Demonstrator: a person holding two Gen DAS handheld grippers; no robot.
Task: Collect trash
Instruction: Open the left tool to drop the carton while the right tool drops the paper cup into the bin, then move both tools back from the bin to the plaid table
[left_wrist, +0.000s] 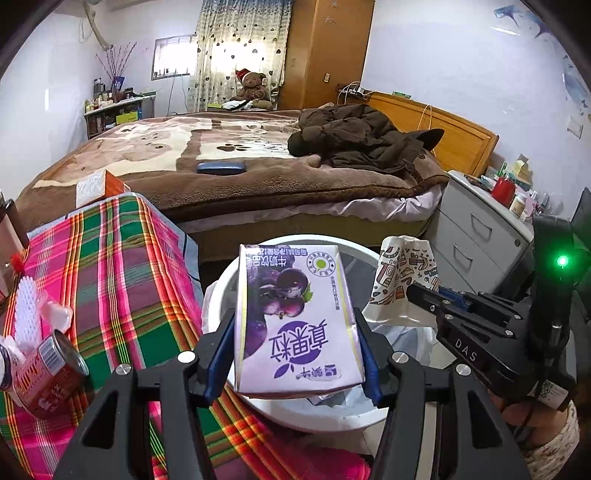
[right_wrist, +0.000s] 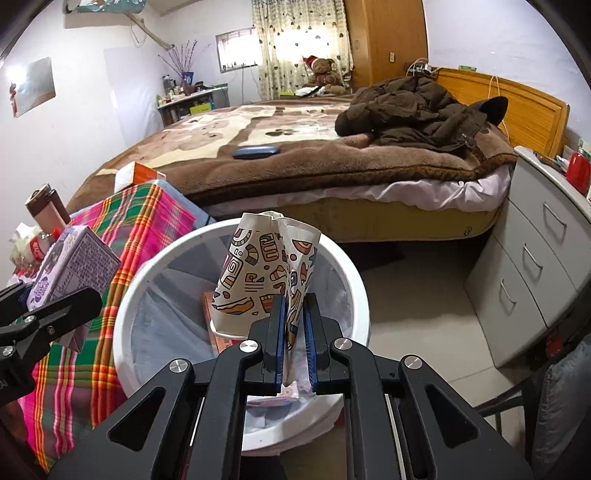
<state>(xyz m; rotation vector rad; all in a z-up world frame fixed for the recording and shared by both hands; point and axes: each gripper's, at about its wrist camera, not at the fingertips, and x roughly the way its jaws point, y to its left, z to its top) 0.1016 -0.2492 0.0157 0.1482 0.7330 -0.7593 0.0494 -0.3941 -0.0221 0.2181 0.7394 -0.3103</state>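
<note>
At lower left of the left wrist view a red can (left_wrist: 44, 376) lies on the plaid-covered bench (left_wrist: 122, 266). Centre frame, the left tool (left_wrist: 295, 354) clamps a purple milk carton (left_wrist: 295, 317) over the white trash bin (left_wrist: 332, 417). The right tool (right_wrist: 295, 343) pinches a crumpled patterned paper cup (right_wrist: 266, 277) above the bin. Released off-centre, either could catch the rim and fall to the tiled floor (right_wrist: 424, 325). A bed (right_wrist: 295, 155) fills the room behind.
</note>
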